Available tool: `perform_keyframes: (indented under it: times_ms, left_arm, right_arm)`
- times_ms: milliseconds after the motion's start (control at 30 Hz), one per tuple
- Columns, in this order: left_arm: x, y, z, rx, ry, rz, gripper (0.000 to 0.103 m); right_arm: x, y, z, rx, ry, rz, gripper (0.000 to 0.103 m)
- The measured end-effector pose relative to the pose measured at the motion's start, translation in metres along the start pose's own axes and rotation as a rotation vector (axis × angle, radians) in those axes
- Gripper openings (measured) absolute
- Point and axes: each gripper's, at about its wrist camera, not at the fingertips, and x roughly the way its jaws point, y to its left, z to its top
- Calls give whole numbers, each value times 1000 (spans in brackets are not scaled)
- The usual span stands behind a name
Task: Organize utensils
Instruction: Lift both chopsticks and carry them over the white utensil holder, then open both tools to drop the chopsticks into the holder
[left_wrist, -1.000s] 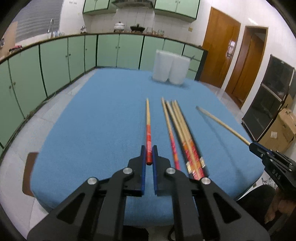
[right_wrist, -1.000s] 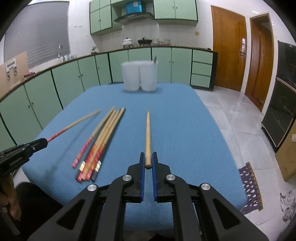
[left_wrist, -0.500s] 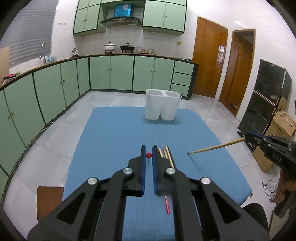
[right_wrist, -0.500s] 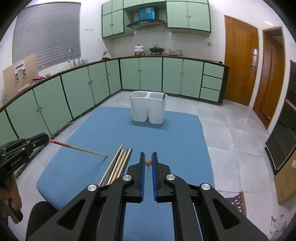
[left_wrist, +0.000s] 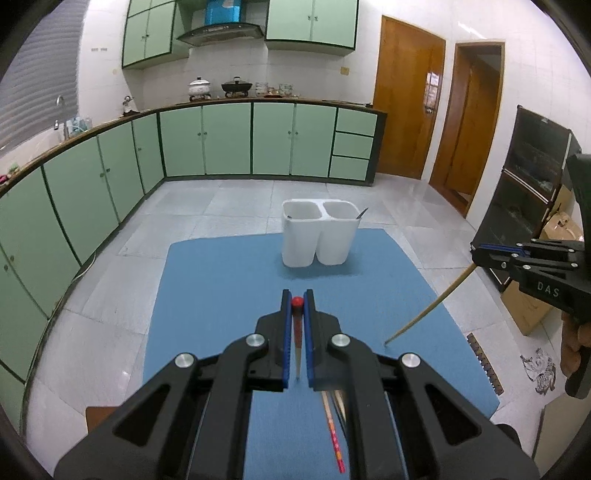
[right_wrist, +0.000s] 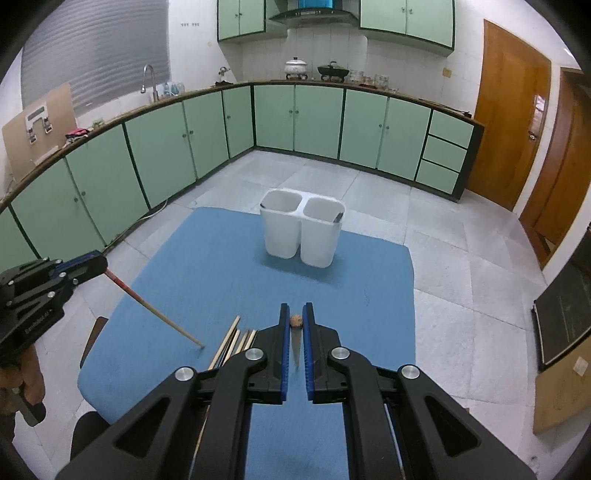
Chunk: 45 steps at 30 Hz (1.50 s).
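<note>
Your left claw (left_wrist: 297, 302) clamped on a red-ended chopstick (left_wrist: 296, 302), right claw (right_wrist: 295, 320) clamped on a plain chopstick (right_wrist: 296, 320), blue desk (left_wrist: 221, 288) mid-frame, white holder (left_wrist: 317, 236) at its far edge, spare chopsticks (right_wrist: 236, 341) lower centre, green cabinets (left_wrist: 229, 140) behind, grey tiled floor (left_wrist: 229, 206).

Even indoor light, fisheye-warped edges

Counter: you see a blue counter (right_wrist: 207, 266).
Holder: white two-cup holder (right_wrist: 301, 232) stands at its far end.
Chopsticks: loose chopsticks (right_wrist: 232, 341) lie well nearer you than the holder.
</note>
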Motion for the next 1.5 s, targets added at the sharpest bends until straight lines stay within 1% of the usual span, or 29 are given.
perform_keyframes:
  times_ms: [133, 267, 333, 500, 567, 633, 767, 900, 1000, 1133, 1333, 1400, 1433, 1467, 1500]
  left_arm:
    - [4, 0, 28, 6, -15, -12, 5]
    - [7, 0, 63, -5, -51, -16, 5]
    - [5, -2, 83, -4, -81, -18, 5]
    - [7, -11, 134, 1, -159, -10, 5]
    - [11, -13, 155, -4, -193, -7, 5]
    - [19, -14, 171, -22, -218, -9, 5]
    - [47, -21, 194, -9, -234, 7, 5]
    - [88, -22, 202, -1, -220, 28, 5]
    - [118, -20, 202, -5, -207, 28, 5]
    - [146, -16, 195, -8, -191, 16, 5]
    - [182, -12, 172, 1, -119, 18, 6]
    - [188, -9, 164, -1, -98, 24, 6]
    - [188, -7, 163, -2, -94, 22, 6]
    - [185, -6, 163, -1, -95, 24, 10]
    - [180, -5, 163, 1, -97, 24, 13]
  right_arm:
    - [-1, -7, 30, 13, 9, 11, 7]
    - [-7, -17, 64, 43, -14, 10, 7]
    - [-10, -21, 81, 51, -31, 3, 7]
    - [-16, -28, 136, 62, -88, -11, 7]
    - [-18, -30, 159, 72, -120, -13, 7]
    - [-16, -32, 173, 79, -146, -14, 6]
    - [2, -39, 200, 81, -183, -33, 6]
    - [42, -47, 207, 79, -158, -47, 6]
    - [76, -54, 201, 85, -135, -51, 6]
    - [123, -63, 188, 107, -74, -38, 6]
    - [165, -68, 167, 122, -8, -33, 7]
    - [170, -69, 160, 131, 4, -22, 10]
    - [169, -70, 158, 136, 0, -23, 17]
    - [167, -71, 158, 140, -6, -28, 20]
    - [162, -73, 157, 145, -15, -29, 21]
